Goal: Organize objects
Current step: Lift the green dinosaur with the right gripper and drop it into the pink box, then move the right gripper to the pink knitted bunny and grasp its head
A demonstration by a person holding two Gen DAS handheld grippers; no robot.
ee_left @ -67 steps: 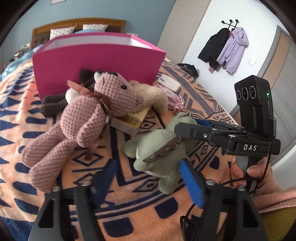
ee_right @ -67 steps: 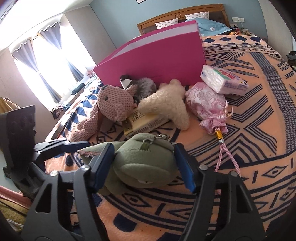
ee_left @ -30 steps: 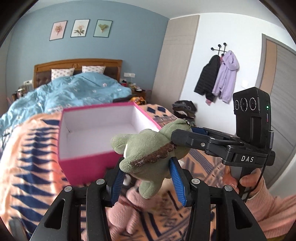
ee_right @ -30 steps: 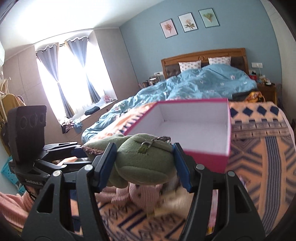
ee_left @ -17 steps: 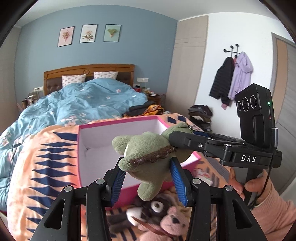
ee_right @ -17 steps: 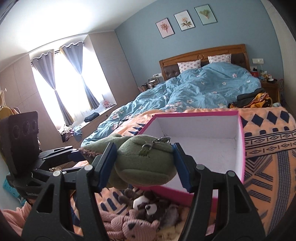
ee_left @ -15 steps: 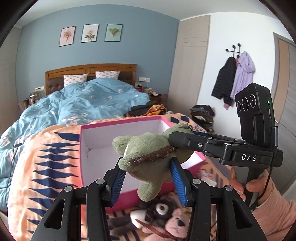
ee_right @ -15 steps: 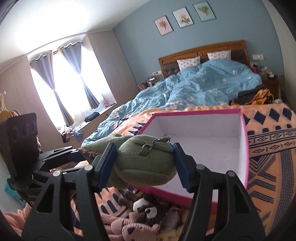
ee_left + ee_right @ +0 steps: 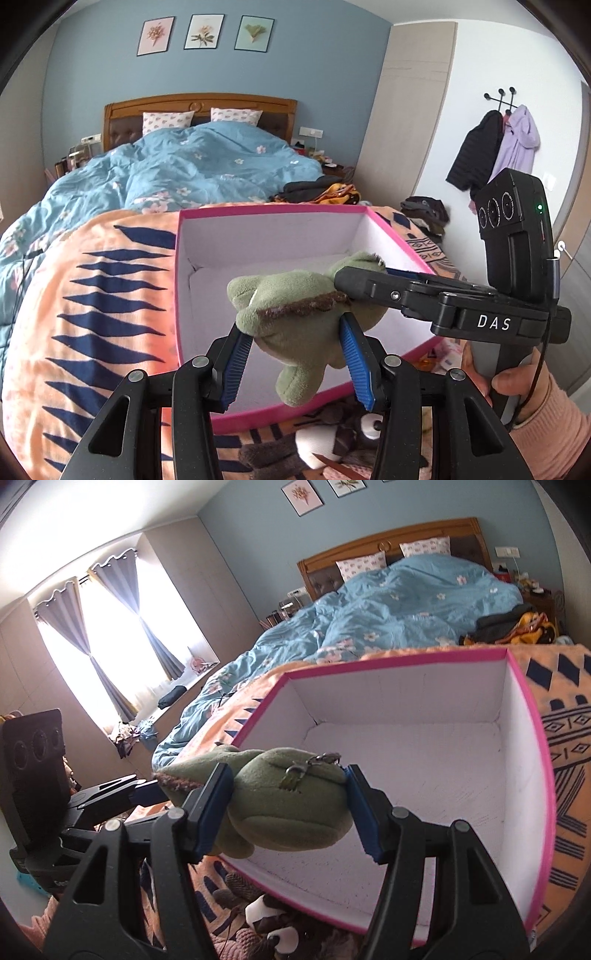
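I held the green plush toy (image 9: 295, 314) above the open pink box (image 9: 207, 413), my left hand-held gripper (image 9: 295, 363) and right hand-held gripper (image 9: 288, 810) both clamped on its body. It looked light and squashy, best pinched at the thick middle.

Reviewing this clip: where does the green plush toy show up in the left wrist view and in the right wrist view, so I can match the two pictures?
Left wrist view: the green plush toy sits at lower centre, clamped by both grippers.
Right wrist view: the same toy sits left of centre, low, between the blue pads.
Shared landmark: the open pink box, behind the toy in both views.
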